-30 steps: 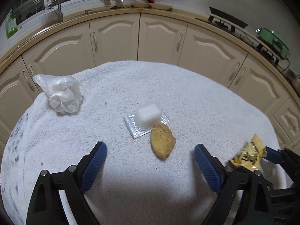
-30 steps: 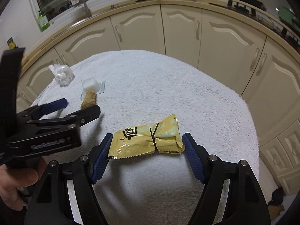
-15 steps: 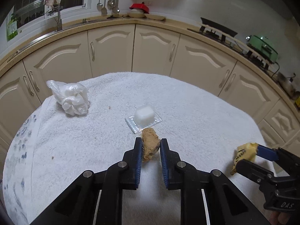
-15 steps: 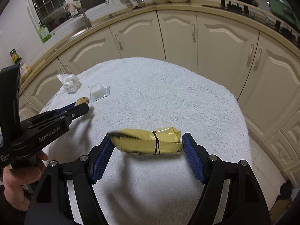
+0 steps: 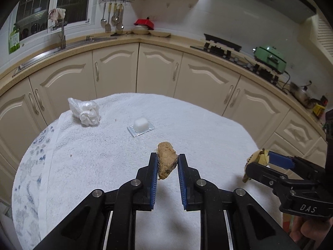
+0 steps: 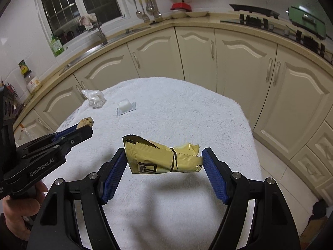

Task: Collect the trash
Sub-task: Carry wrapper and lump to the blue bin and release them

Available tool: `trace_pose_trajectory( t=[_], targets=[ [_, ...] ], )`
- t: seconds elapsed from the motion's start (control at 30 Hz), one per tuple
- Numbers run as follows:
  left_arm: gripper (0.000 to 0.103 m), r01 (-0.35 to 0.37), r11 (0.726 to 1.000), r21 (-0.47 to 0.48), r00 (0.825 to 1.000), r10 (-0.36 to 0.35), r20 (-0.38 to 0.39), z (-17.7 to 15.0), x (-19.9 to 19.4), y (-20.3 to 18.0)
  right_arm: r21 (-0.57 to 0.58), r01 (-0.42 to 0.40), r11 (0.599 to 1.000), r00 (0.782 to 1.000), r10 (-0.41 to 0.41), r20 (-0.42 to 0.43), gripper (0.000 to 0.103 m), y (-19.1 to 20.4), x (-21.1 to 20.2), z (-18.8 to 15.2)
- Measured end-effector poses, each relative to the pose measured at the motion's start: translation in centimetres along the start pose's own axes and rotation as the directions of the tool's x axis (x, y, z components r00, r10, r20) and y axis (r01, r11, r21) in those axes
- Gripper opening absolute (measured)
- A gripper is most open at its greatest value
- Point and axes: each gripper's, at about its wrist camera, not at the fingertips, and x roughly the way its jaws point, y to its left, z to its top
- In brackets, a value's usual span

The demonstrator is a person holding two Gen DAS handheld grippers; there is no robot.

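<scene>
Tabletop [image 5: 208, 129], covered in a white towel, fills the middle of both views; kitchen cabinets curve behind it. No bin or bag for the trash shows in either view, so where the carried pieces go cannot be told.

Left tongs [image 5: 166, 162] are clenched on a brown lump [image 5: 166, 162], a peel or crust by the look, type unclear. The lump stands roughly upright between the blue pads, long axis along the tongs' reach, top poking out past the tips, and it appears clear of the towel.

Right tongs [image 6: 164, 162] grasp a yellow wrapper [image 6: 162, 158] crosswise: long axis runs pad to pad, left end against the left pad, right end at the right pad. Jaws stand wide because the wrapper is long. A shadow on the towel beneath it suggests it is lifted off the surface.

Both hands full, so judgement: next is carrying these off, not another pick.

Still on the tabletop, far side from both tongs:
- crumpled white plastic bag [image 5: 85, 112], far left, near the towel edge.
- small white cup [image 5: 141, 123] sitting on a clear flat wrapper [image 5: 133, 130], centre-left, well apart from the bag.

Key relation: both leftovers lie ahead and to the left. The left tongs sit nearer to them than the right; the cup is almost straight ahead of the left tongs, the bag further left again. Judgement: left hand is the natural one for either pick once emptied.
</scene>
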Motion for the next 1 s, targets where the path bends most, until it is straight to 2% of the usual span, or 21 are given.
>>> trace_pose_trajectory(
  t=[0.27,0.57,0.7,1.0],
  targets=[
    [0.015,0.033,0.999,0.036,0.996,-0.035,0.081,-1.7,-6.7,-2.2,0.0,-0.001,1.0,0.997,0.001,0.075,0.075,0.0,-4.8,-0.6],
    [0.015,0.099,0.99,0.101,0.982,-0.113,0.148,-2.8,-13.0,-6.4,0.021,0.023,1.0,0.984,-0.026,0.177,0.075,-1.3,-11.0,-1.2],
    [0.015,0.141,0.979,0.145,0.974,-0.163,0.156,-3.2,-14.4,-9.4,0.06,0.043,0.997,0.974,-0.055,0.22,0.075,-3.1,-13.9,-1.8],
    [0.015,0.253,0.937,0.242,0.949,-0.289,0.128,-3.7,-14.5,-15.8,0.191,0.147,0.97,0.94,-0.198,0.279,0.075,-9.1,-20.2,-4.5]
  ],
)
